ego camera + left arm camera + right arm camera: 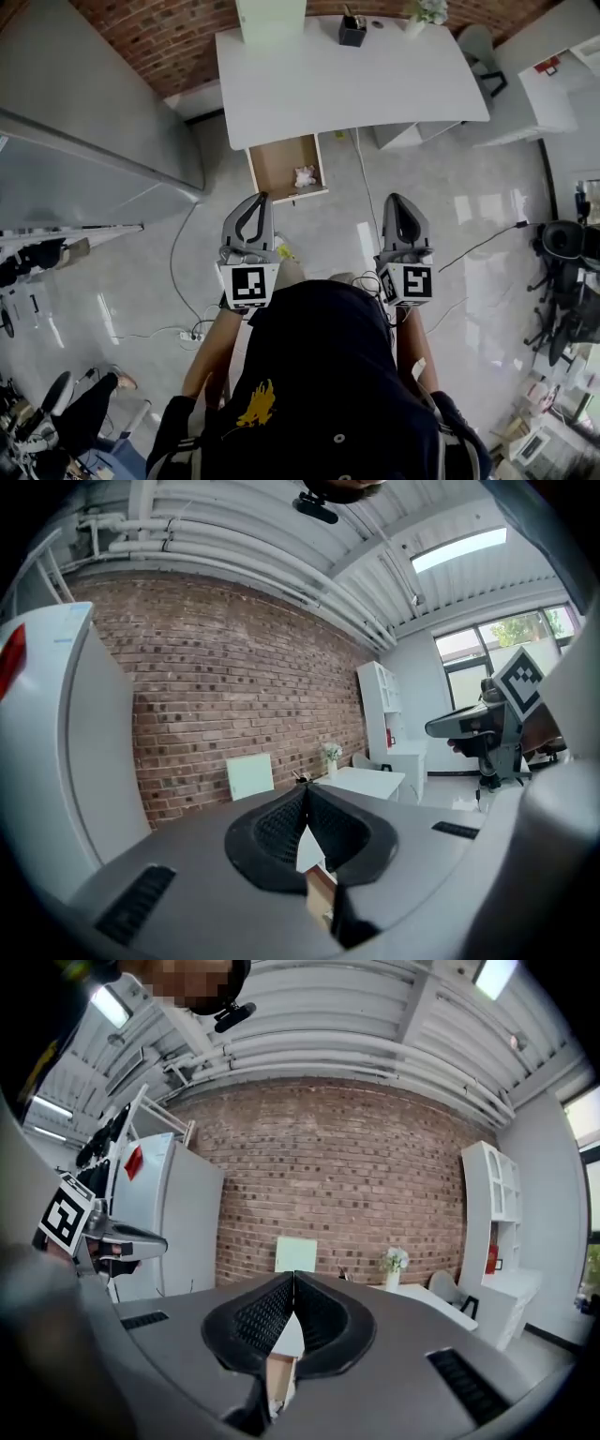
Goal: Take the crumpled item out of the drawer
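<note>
In the head view an open wooden drawer sticks out from under a white desk. A small crumpled pink-white item lies in its right half. Both grippers are held out in front of the person's body, short of the drawer and apart from it. My left gripper is shut, its tips touching with nothing between them. My right gripper is likewise shut and empty. Through the gap below each pair of jaws a slice of the wooden drawer shows.
A black pen holder, a potted plant and a pale upright panel stand on the desk. A tall grey cabinet is at the left. Cables and a power strip lie on the floor. Office chairs stand at the right.
</note>
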### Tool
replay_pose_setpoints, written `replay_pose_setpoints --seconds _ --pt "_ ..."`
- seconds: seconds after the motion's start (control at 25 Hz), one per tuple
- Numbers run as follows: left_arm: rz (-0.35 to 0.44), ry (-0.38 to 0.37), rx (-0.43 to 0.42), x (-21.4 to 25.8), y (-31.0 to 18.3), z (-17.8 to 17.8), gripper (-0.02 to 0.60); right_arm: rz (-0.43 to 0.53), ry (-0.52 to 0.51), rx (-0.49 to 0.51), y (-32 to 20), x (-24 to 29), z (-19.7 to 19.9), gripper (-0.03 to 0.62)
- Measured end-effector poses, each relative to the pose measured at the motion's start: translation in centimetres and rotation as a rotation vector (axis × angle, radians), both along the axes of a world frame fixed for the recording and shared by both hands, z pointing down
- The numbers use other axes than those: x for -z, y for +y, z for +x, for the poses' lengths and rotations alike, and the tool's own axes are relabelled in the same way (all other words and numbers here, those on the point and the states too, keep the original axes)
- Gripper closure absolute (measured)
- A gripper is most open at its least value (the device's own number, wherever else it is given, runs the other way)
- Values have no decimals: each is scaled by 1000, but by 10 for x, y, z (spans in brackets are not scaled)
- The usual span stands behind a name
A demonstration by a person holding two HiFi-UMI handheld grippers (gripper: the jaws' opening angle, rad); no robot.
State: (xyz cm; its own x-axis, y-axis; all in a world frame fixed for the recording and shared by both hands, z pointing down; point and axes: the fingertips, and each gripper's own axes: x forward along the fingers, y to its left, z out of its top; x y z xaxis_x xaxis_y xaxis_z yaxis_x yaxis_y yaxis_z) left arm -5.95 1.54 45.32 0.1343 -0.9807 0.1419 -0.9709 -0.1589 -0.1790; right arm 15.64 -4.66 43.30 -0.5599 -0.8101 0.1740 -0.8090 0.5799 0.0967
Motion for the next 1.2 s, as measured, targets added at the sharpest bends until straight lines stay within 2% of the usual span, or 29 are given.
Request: replay_pose_setpoints --seconds 0.12,0.2,0.28,0.4,0.6,0.68,0.76,0.88,1.08,1.2 --pt "-13 45 -37 -3 -37 -18 565 7 2 -27 -17 14 -19 566" --pt "-14 71 -44 -3 -50 -27 565 -26 48 -27 -21 6 -20 566" --pt "-15 97 -21 -5 -60 -38 565 -74 90 -27 -27 -5 -23 566" --pt "-33 128 23 -22 -72 -51 565 -87 73 -15 -46 -9 -34 566" --pt "-39 69 34 -35 -93 -43 565 -79 63 74 -82 -11 -50 566" --pt "-31 79 57 -26 -96 -42 565 -71 45 112 -91 -9 -58 566" --pt "-34 104 78 -23 -95 -42 565 -103 68 147 -102 -19 -64 566" --pt "-37 69 78 -25 -98 -39 565 -96 110 221 -121 -29 -81 566" --pt "-100 80 77 -49 -106 -36 565 -124 133 328 -142 -52 -111 566" --pt "-151 89 87 -75 -110 -44 565 -176 156 367 -150 -82 -128 566"
